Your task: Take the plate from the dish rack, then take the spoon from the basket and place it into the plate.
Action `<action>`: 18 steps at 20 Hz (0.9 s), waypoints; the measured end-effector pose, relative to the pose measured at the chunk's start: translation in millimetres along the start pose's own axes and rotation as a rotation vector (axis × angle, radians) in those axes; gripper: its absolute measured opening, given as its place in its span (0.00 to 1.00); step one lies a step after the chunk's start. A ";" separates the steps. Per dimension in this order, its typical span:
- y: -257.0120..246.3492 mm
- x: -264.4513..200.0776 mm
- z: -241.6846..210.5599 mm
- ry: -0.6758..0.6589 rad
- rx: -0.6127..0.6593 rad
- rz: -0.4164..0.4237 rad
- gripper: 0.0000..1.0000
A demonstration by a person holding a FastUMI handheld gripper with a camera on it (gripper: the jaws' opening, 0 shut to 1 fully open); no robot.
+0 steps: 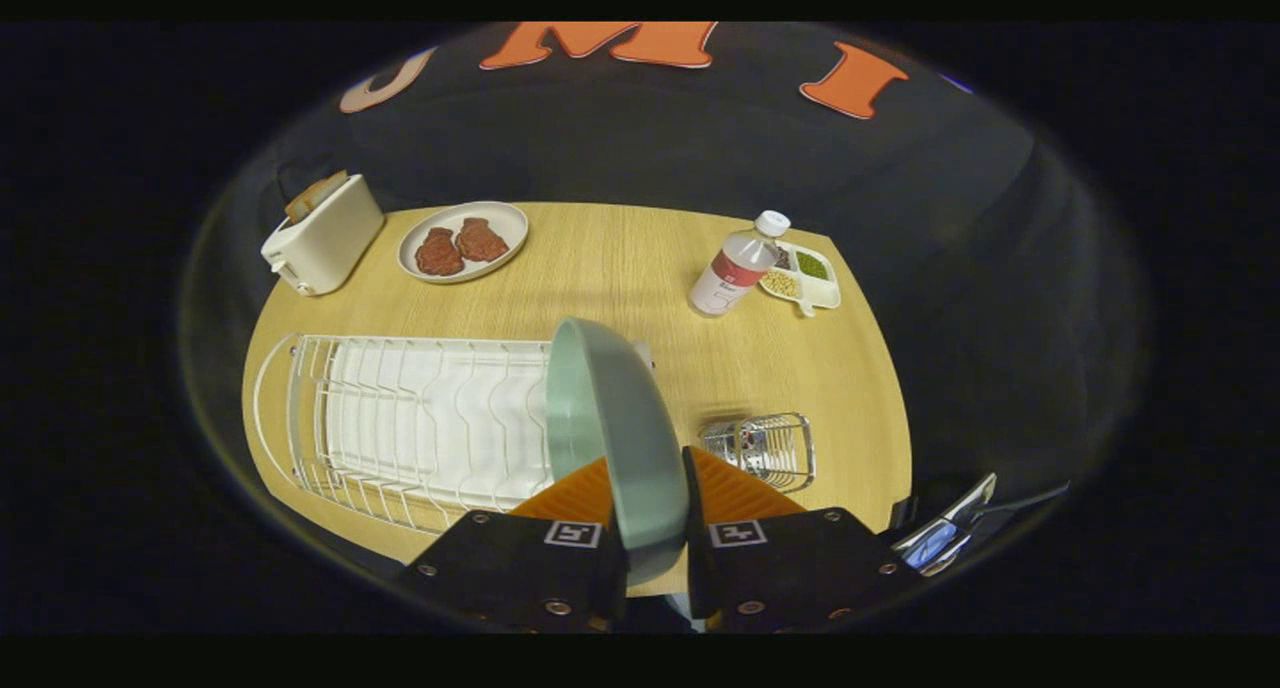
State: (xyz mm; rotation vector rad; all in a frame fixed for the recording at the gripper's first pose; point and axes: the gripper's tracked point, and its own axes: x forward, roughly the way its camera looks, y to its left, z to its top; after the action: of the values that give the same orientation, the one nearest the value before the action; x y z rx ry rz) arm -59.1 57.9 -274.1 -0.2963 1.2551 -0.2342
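The claw (648, 488) grips the green plate (615, 433) on edge, a finger pressing each face, above the counter (640, 268) between the white dish rack (420, 423) and the wire basket (765, 450), whose spoon is seemingly obscured.

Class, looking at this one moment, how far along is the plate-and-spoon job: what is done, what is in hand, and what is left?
Done: the gripper has clamped the green plate, held on edge between both fingers at the right end of the white dish rack.
In hand: lifting the plate away from the rack.
Left: setting it on the table, then fetching the spoon from the wire basket, whose contents are hard to make out.
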 end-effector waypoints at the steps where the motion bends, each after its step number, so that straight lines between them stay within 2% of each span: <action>1: -2.7 -5.0 -1.2 -0.005 0.014 0.003 0.25; 4: -15.7 -20.0 -14.0 -0.006 0.064 0.027 0.25; 8: -35.7 -40.6 -46.2 0.011 0.135 0.115 0.25; 13: -37.1 -57.1 -101.2 0.064 0.240 0.334 0.25; 18: -45.2 -53.9 -158.0 0.090 0.267 0.463 0.25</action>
State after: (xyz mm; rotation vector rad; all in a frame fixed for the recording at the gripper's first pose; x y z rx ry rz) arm -226.6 18.9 -254.6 0.2376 1.3276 -0.0148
